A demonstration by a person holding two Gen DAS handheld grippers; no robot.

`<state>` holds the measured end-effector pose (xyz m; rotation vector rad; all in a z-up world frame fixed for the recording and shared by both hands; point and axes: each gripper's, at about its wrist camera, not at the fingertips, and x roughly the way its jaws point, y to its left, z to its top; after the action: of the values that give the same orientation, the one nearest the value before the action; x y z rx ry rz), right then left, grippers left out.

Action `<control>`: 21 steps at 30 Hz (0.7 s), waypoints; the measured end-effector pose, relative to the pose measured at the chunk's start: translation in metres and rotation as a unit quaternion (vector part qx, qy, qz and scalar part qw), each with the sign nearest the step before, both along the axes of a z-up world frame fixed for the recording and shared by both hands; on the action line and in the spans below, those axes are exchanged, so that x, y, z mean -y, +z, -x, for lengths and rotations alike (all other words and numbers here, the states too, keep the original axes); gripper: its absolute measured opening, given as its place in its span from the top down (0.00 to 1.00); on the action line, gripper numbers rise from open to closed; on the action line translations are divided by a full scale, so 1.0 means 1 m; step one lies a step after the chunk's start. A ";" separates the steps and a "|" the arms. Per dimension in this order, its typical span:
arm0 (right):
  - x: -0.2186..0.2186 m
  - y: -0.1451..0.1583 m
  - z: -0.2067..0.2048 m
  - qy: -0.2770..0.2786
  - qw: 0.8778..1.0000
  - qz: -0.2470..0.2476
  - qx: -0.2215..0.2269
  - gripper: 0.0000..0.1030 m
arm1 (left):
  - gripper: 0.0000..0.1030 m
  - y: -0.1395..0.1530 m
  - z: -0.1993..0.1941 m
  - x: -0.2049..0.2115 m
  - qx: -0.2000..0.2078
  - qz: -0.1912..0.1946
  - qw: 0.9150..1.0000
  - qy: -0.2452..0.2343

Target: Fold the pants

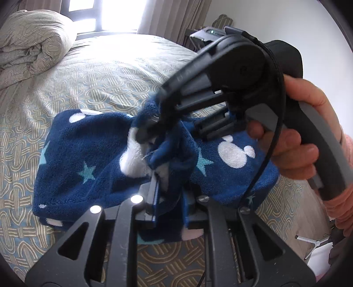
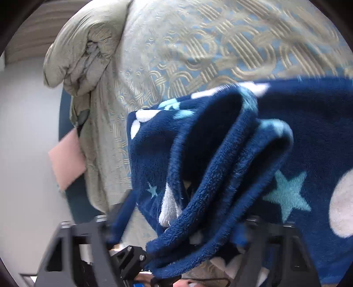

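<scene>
Far to my left, a rolled-up duvet (image 1: 33, 44) sits at the head of the bed, under the bright window (image 1: 106, 13). The patterned bedspread (image 1: 92, 72) stretches across the mattress, and on it lie the navy fleece pants (image 1: 88, 159), printed with white mouse heads and pale blue stars, bunched up in the middle.

My left gripper (image 1: 169, 189) is low in its own view, and its jaws stand close together with a fold of the pants pinched between them; the cloth runs right down between the fingers. Just above that, my right gripper (image 1: 150, 130) comes in from the upper right, tips buried in the same bunched fleece, and it looks clamped on a gathered bit of fabric. My right hand (image 1: 293, 143) wraps the grey handle, with a pink sleeve (image 1: 344, 198) behind it.

From the right wrist camera, the pants (image 2: 231, 165) fill most of the picture, draped in thick folds over the fingers, so the tips themselves are hidden. The duvet (image 2: 88, 55) and bedspread (image 2: 198, 44) lie beyond.
</scene>
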<state>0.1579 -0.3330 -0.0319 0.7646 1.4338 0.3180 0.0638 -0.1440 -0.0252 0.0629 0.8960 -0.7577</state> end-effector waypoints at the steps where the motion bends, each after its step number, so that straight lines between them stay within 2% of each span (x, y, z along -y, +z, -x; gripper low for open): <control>1: -0.002 0.005 0.000 0.008 1.000 0.020 0.013 0.84 | 0.78 0.002 0.001 -0.007 -0.006 0.018 1.000 0.001; 3: -0.003 0.015 0.002 0.010 0.999 0.032 0.029 0.85 | 0.68 0.008 0.004 -0.027 -0.016 0.051 0.999 0.003; 5: -0.005 0.027 0.006 0.014 0.998 0.041 0.050 0.85 | 0.60 0.011 0.009 -0.044 -0.015 0.060 0.998 0.009; 10: -0.015 0.066 0.010 0.029 0.994 0.021 0.104 0.85 | 0.60 0.011 0.030 -0.085 -0.009 0.043 0.999 -0.011; 14: -0.032 0.094 0.008 0.039 0.989 0.002 0.142 0.85 | 0.60 0.007 0.042 -0.100 -0.018 0.065 0.997 -0.041; 19: -0.072 0.118 -0.004 0.064 0.983 -0.004 0.170 0.85 | 0.60 -0.013 0.016 -0.083 0.008 0.013 1.000 0.012; 21: -0.084 0.125 -0.007 0.070 0.982 -0.007 0.176 0.85 | 0.60 -0.028 0.000 -0.079 -0.004 0.005 0.999 0.039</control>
<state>0.1646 -0.2489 0.0927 0.5840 1.1516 0.5453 0.0638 -0.0652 -0.0531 0.0163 0.8963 -0.6899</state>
